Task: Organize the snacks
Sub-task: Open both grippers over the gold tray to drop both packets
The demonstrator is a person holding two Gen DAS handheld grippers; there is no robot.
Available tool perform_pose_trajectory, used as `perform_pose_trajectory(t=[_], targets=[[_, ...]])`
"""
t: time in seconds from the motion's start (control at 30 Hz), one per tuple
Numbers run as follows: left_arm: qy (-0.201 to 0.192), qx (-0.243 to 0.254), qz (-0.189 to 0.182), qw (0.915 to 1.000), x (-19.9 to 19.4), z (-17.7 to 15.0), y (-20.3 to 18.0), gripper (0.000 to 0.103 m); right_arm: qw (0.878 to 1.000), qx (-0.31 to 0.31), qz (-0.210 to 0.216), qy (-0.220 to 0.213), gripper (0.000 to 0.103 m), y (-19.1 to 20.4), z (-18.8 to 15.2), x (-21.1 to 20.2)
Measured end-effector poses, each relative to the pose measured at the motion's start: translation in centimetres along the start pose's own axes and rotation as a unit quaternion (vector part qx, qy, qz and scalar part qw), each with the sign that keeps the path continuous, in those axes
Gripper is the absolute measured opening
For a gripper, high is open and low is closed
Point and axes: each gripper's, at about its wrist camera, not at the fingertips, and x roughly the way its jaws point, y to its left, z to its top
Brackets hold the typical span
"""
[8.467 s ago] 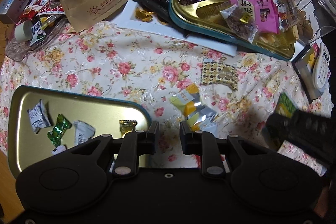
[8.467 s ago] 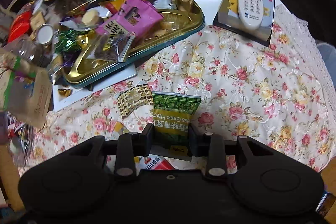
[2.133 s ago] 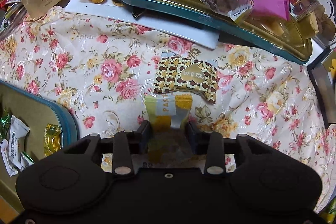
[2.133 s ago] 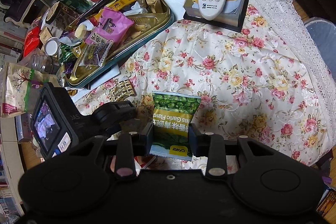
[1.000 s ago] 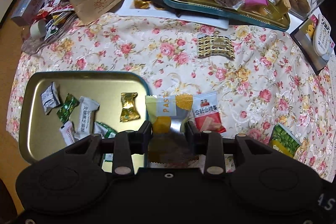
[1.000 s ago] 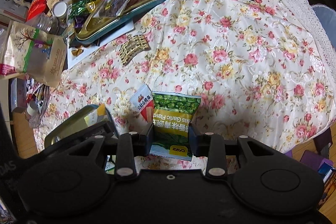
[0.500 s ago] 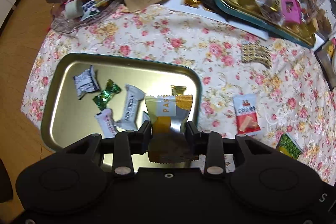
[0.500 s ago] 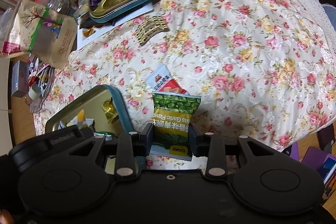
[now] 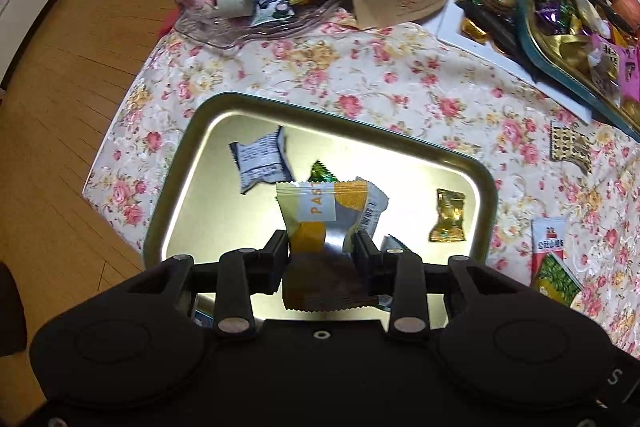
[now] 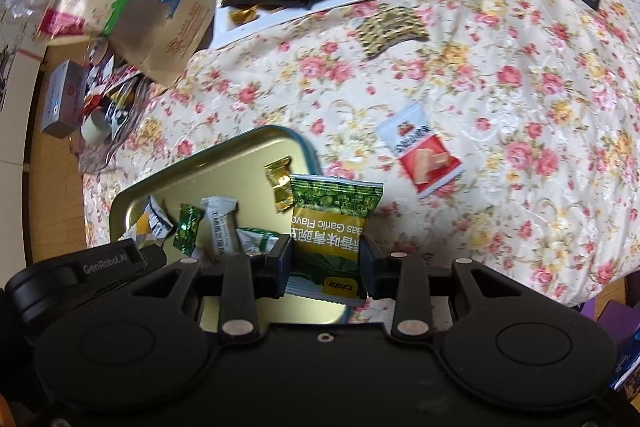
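Snacks: yellow packet [image 9: 320, 211] clamped in the left hand-held gripper [image 9: 321, 251], lower centre of frame, over the gold tray [image 9: 192, 163]. Green packet [image 10: 332, 223] clamped in the right hand-held gripper [image 10: 324, 259], over the tray's right edge. Red packet [image 10: 424, 155] lies on the table [image 10: 520, 75].

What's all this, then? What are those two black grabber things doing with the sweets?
A person is sorting snacks with a hand-held gripper in each hand. The left gripper is shut on a yellow and silver packet, held above the gold tray, which already has several wrapped sweets in it. The right gripper is shut on a green pea packet at the tray's edge. A red and white packet lies on the floral cloth.
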Motion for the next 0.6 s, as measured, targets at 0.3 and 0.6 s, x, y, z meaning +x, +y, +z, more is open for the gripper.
perform_pose_trajectory(t=[0.3, 0.6], targets=[[-0.025, -0.001, -0.016, 0.9996, -0.3, 0.4, 3.4, 0.045, 0.999, -0.047, -0.012, -0.015, 0.038, 4.2, -0.7, 1.5], [-0.014, -0.017, -0.023, 0.9995, 0.3, 0.5, 4.9, 0.046, 0.996, -0.083, -0.011, -0.033, 0.038, 6.8, -1.3, 2.0]])
